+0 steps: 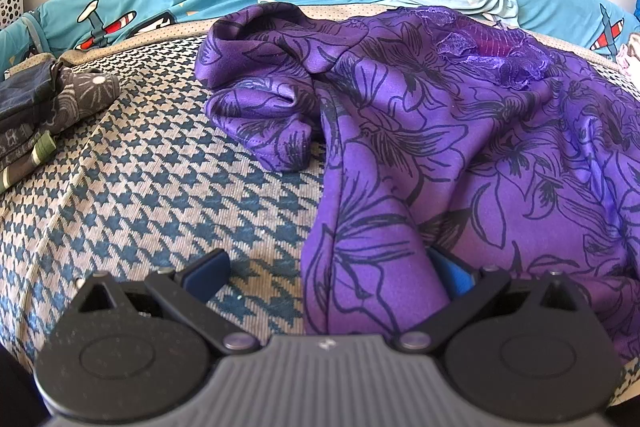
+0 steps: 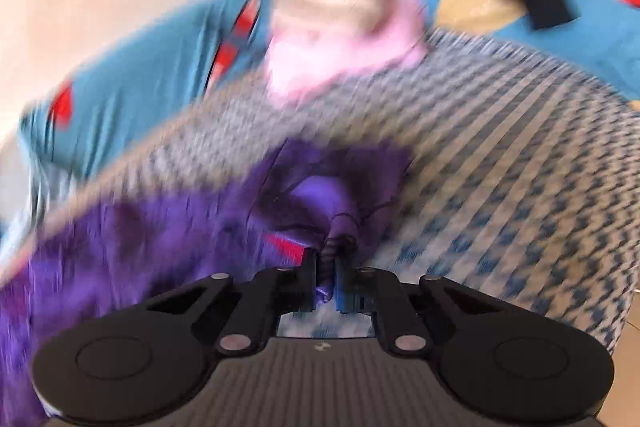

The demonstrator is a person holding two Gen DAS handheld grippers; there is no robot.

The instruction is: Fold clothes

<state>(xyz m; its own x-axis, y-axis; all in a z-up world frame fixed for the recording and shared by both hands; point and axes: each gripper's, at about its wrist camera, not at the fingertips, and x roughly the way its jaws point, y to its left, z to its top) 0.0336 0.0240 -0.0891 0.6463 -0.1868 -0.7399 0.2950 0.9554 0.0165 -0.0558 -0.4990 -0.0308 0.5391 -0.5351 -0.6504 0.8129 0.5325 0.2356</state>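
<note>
The purple floral garment [image 1: 460,131] lies rumpled and unfolded on the houndstooth cushion [image 1: 160,187], one sleeve bunched at its left edge. The left gripper [image 1: 332,275] stands spread, cloth draped across its right finger. The right gripper [image 2: 326,281] pinches a twisted bit of the purple fabric; that view is blurred, so which edge is unclear. No neat fold shows, so most folding seems left.

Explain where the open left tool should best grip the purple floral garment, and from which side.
Probably the purple floral garment's near edge fold, approached from the bare houndstooth cover side: that fold already lies between the open left tool's fingers.
</note>
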